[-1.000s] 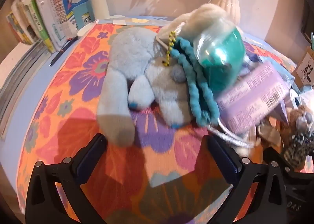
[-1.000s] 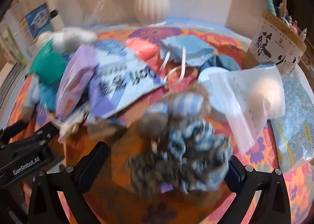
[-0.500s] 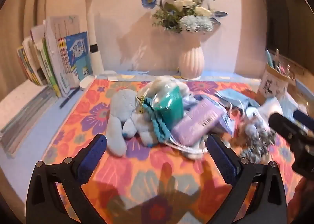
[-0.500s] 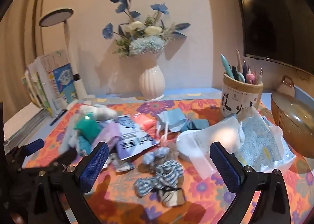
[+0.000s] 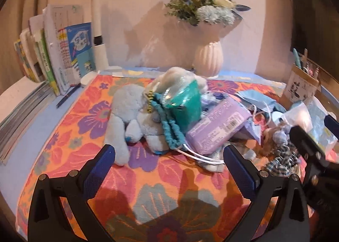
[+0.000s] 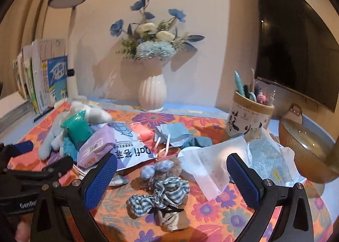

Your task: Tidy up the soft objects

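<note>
Both my hand-held grippers, left [image 5: 168,163] and right [image 6: 171,173], gape empty; grabbing the plush rabbit [image 5: 135,112] could drag tangled cords [image 5: 197,156].

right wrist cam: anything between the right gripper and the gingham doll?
Nothing. In the right wrist view the open right gripper frames the gingham doll directly; only bare floral cloth lies around it.

Warm dim indoor light, strong fisheye bending and dark vignette at the corners, soft shadows on the wall [image 6: 211,30] (flower-shaped), slight blur throughout.
</note>
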Motion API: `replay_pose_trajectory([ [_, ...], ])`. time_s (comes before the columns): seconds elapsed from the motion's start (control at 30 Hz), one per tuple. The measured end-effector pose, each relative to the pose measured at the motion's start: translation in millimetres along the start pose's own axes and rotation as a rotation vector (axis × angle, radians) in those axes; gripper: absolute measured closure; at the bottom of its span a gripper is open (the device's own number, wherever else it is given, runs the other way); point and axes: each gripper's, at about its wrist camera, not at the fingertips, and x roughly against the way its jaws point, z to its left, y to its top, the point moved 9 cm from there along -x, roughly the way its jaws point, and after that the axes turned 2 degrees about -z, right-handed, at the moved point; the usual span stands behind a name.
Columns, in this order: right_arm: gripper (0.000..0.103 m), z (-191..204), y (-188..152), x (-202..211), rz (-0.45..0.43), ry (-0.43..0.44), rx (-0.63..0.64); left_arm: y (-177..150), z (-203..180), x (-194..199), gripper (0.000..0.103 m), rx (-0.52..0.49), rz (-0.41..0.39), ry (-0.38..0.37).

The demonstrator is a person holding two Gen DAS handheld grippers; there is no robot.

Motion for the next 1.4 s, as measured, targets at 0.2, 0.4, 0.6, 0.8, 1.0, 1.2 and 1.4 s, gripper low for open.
replay_pose_trajectory([
  [0.2,0.000,2,1,8,-0.043,-0.005,0.032,0,-2,-1,0.001,-0.014,0.017,-0.002],
  [0.4,0.000,0,0,6,-0.034,0.003,0.021,-1,-5,0,0.001,-0.022,0.020,-0.004],
  [0.6,0.000,3,-1,6,-0.028,-0.001,0.025,0,-6,-4,0.001,-0.011,0.040,-0.013],
  [0.8,0.000,2,-1,3,-0.014,-0.013,0.027,1,-6,-4,0.001,-0.003,0.040,-0.009],
  [1.0,0.000,1,-3,-1,0.008,-0.020,0.031,0,-6,-4,0.001,0.019,0.044,-0.024],
  [1.2,0.000,0,-4,-4,0.020,-0.027,0.029,0,-6,-4,0.001,0.015,0.044,-0.012],
  [1.4,0.000,0,-5,-4,0.023,-0.035,0.033,0,-4,-5,0.001,0.018,0.046,-0.012],
])
